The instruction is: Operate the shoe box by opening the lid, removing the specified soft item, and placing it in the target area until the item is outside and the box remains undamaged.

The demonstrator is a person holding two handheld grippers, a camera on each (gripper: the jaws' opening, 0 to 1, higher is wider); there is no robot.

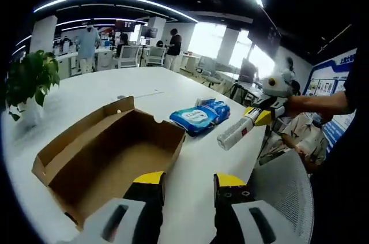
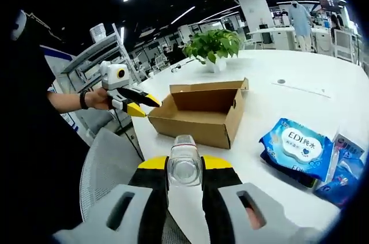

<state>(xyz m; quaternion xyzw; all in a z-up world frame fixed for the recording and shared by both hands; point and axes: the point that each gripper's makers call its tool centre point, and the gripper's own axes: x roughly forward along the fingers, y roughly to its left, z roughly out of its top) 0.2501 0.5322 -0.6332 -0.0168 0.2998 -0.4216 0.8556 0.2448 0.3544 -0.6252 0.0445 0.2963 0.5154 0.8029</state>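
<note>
Holding a clear plastic bottle (image 2: pixel 185 164) clamped, the right gripper (image 2: pixel 184 169) should travel level; left gripper (image 1: pixel 187 183) jaws are released over the open brown cardboard shoe box (image 1: pixel 109 154) on the white counter (image 1: pixel 92 91), blue wipes pack (image 1: pixel 199 117) beside.

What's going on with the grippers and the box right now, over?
Left gripper open, above box edge. Right gripper shut on a clear bottle. Shoe box open on the table. Blue wipes pack beside it, outside. Nothing in the way.

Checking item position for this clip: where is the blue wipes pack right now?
The blue wipes pack lies on the white table, outside and beside the open shoe box; in the right gripper view it sits right of the box.
</note>
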